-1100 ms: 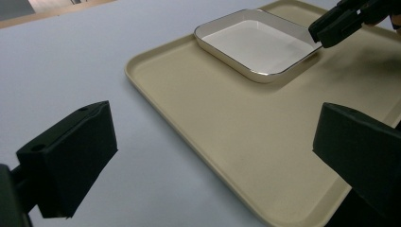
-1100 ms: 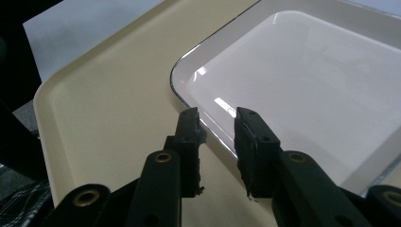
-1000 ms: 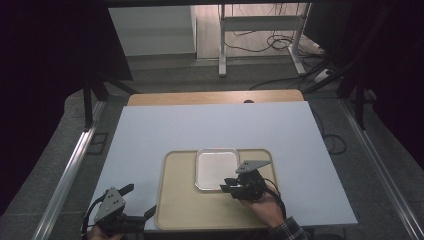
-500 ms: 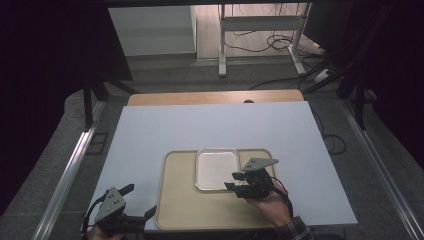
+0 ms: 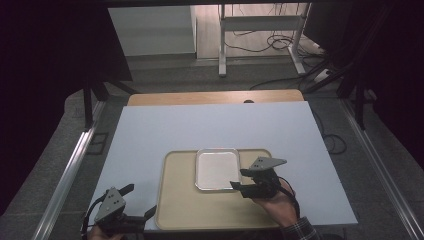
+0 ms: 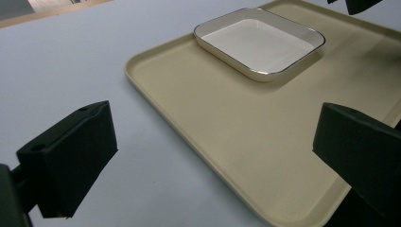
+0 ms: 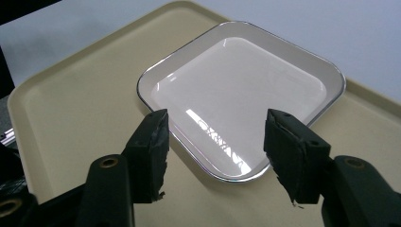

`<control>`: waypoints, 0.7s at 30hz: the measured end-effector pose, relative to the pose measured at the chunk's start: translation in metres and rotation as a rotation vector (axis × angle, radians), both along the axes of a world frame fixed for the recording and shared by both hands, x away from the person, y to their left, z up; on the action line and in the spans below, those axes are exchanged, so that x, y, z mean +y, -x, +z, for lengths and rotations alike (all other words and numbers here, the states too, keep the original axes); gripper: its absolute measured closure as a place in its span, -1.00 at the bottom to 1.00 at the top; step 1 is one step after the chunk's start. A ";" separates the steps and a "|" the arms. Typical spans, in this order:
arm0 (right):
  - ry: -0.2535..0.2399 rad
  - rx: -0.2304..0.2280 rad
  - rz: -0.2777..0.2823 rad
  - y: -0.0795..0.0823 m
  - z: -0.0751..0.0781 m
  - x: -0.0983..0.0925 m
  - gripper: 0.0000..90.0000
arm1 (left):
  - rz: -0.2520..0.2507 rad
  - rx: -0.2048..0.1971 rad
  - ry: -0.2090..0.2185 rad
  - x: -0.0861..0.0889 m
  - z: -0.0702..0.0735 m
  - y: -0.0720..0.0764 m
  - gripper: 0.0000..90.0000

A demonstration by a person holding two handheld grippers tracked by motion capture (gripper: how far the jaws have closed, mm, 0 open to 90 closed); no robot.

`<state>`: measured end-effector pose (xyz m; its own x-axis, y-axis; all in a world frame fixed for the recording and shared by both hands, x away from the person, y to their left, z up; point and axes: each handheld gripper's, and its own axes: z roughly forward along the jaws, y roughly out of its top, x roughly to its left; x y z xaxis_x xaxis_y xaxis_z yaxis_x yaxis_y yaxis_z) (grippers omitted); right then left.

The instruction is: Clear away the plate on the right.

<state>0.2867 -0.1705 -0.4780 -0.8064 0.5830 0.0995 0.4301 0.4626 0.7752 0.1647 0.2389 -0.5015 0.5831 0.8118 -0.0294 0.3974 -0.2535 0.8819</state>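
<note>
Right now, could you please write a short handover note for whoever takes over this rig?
Right gripper: jaws have just been opening, now apart with nothing between them, hovering at the near edge of the white square dish.
Left gripper: open, empty, at the tray's near left corner.
The dish sits flat on the beige tray, toward its far edge; the tray lies on the light blue tabletop.
Done: dish released on the tray.
Left: unclear; both grippers are free.

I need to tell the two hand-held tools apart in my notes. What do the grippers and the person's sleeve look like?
Both grippers are black, each with two blocky black jaws and a grey three-cornered plate on top. The left gripper trails a dark cable beside it. The right gripper has round screw holes near its jaw bases, and its pads look worn at the edges. The sleeve at that wrist is dark plaid.
</note>
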 end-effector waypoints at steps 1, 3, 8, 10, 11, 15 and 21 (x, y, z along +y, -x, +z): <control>0.000 -0.002 0.000 0.000 0.000 -0.001 -0.11 | 0.000 0.000 0.000 0.000 0.000 0.000 -1.00; -0.002 -0.006 -0.002 0.000 0.000 -0.003 -0.14 | 0.000 -0.001 -0.002 0.000 0.000 0.000 -1.00; -0.004 -0.020 -0.009 0.002 0.003 -0.010 -0.20 | 0.000 -0.001 -0.004 0.000 0.000 0.000 -1.00; -0.007 -0.027 -0.016 0.003 0.004 -0.013 -0.23 | 0.000 -0.001 -0.004 0.000 0.000 0.000 -1.00; -0.011 -0.030 -0.019 0.003 0.004 -0.014 -0.24 | 0.000 -0.002 -0.007 0.000 0.000 0.000 -1.00; -0.026 -0.032 -0.025 0.004 0.004 -0.018 -0.27 | 0.000 -0.002 -0.006 -0.001 0.000 0.000 -1.00; -0.023 -0.042 -0.028 0.006 0.004 -0.023 -0.28 | 0.000 -0.002 -0.007 -0.001 0.000 0.000 -1.00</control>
